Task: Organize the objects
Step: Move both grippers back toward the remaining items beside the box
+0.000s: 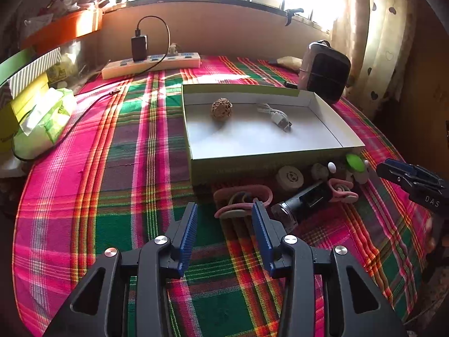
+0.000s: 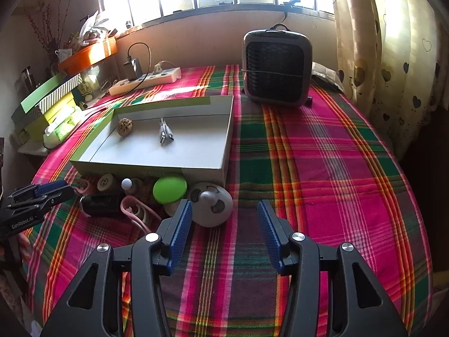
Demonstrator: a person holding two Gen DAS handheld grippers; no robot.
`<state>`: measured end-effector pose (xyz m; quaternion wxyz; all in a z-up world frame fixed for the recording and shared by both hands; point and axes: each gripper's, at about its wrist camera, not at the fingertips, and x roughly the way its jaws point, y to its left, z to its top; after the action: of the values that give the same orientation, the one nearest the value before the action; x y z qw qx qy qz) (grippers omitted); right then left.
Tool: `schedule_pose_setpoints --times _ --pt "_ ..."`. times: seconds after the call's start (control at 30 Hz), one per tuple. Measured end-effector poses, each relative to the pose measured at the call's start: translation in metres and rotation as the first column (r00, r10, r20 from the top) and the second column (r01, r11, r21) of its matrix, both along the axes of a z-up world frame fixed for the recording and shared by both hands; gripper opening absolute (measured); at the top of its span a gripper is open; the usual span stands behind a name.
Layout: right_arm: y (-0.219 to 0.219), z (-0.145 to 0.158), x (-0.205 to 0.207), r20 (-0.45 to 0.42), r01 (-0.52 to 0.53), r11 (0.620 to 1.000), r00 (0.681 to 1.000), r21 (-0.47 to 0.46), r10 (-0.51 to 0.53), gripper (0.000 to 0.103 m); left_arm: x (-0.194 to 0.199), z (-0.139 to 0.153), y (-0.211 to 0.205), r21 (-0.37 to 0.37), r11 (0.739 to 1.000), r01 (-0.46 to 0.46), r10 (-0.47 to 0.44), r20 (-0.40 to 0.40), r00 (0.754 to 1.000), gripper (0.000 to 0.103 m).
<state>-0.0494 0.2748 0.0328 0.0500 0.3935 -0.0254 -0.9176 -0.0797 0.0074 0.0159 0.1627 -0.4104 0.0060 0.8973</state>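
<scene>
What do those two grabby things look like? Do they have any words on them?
Both tools match. The left tool and the right tool each have a black plastic frame with triangle-shaped holes, round silver bolts, and two fingers lined with ridged blue pads. White letters are printed on the side: "GenRobot.AI" on the left one, and "DAS" is all that shows on the right one. No cables show.

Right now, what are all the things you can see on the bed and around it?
box: one, white inside, middle of plaid cloth
woven ball: one, brown, inside box
USB cable: one, white, inside box
green disc: one, in front of box
round white gadget: one, beside green disc
pink hair ties: several, in front of box
dark bottle: one, lying among the clutter
fan: one, grey, far side
power strip: one, cream, near wall
tissue pack: one, green, left edge
left gripper: open, empty
right gripper: open, empty
</scene>
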Motion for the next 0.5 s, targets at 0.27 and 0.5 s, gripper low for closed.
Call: schedule_pose_setpoints --times 0.27,0.5 --pt "0.000 -0.014 -0.010 0.044 -0.031 0.999 0.999 -0.016 0.031 0.055 0.001 -0.010 0.007 -0.021 1.000 0.010 -0.010 0.023 1.000 0.039" --pt "-0.001 -0.021 -0.025 0.082 -0.071 0.997 0.994 -0.021 0.072 0.064 -0.002 -0.008 0.003 -0.013 1.000 -0.003 0.003 0.018 1.000 0.039"
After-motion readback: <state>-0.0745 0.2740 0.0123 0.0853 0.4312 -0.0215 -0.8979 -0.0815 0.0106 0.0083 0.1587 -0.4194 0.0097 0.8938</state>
